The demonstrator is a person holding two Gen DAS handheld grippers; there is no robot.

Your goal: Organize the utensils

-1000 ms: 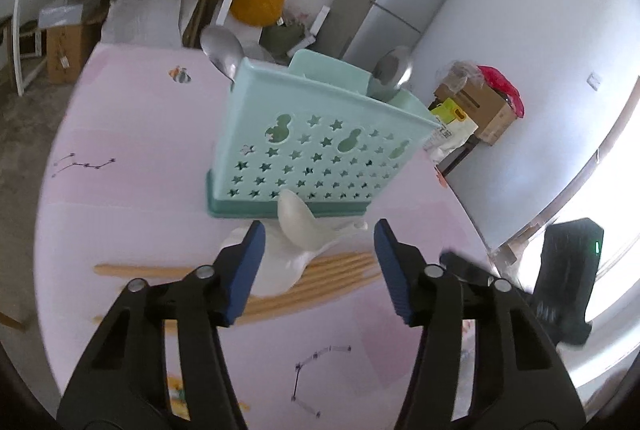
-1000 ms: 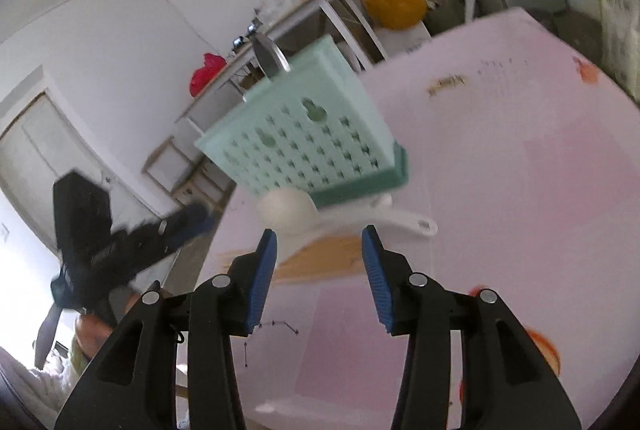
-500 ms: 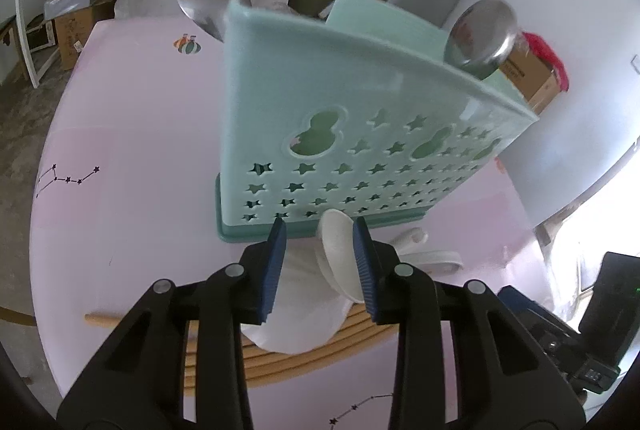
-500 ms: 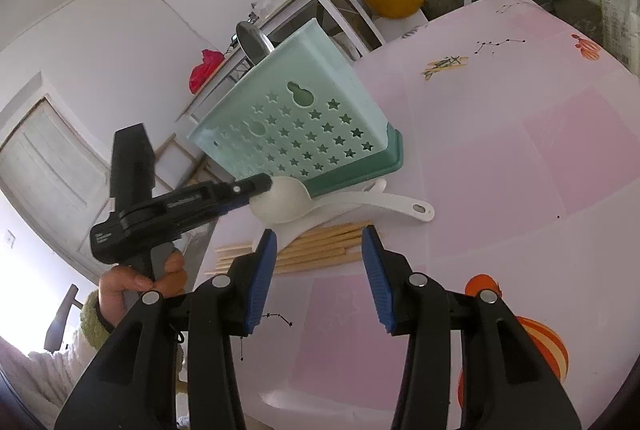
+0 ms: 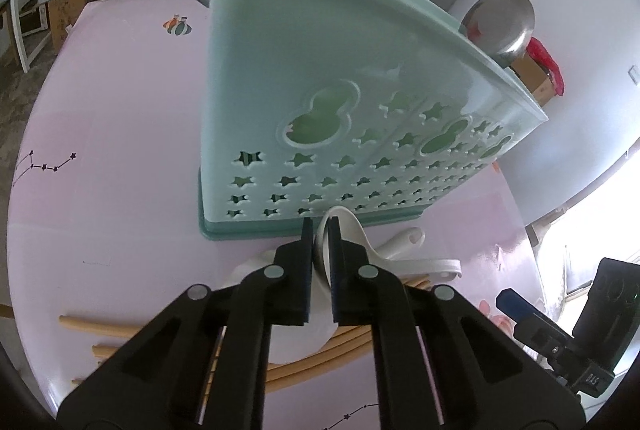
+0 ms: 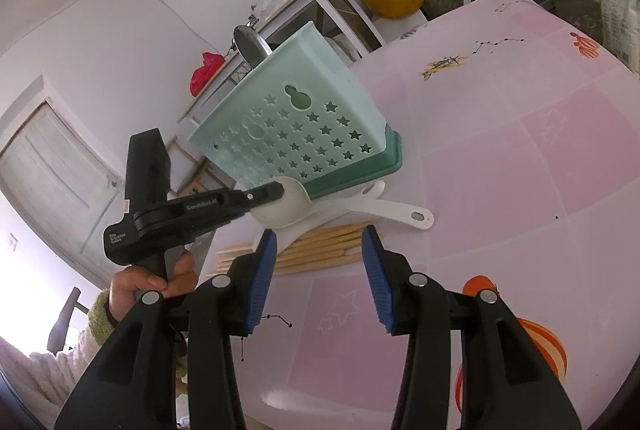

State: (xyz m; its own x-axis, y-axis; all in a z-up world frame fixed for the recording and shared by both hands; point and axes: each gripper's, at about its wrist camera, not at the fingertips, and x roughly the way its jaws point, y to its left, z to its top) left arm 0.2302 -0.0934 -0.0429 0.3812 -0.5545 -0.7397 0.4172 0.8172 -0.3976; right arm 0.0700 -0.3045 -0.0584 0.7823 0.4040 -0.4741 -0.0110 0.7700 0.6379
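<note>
Left claw [image 5: 321,230] has just been closing; now pinches white spoon [image 5: 325,254] bowl rim, frame centre, before the mint caddy [image 5: 340,102]. Only right view shows the hand [image 6: 152,280] lower left, chopsticks [image 6: 316,244] fanned centre; right claw [image 6: 318,242] spread, empty.

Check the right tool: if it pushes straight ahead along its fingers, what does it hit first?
Probably the chopsticks lying on the table just ahead of the right tool; the white spoon lies beyond them. Depth is uncertain.

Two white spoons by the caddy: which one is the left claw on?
The upper white spoon, its bowl raised at the caddy's base and pinched in the left claw, which just closed. The other white spoon lies flat, untouched.
</note>
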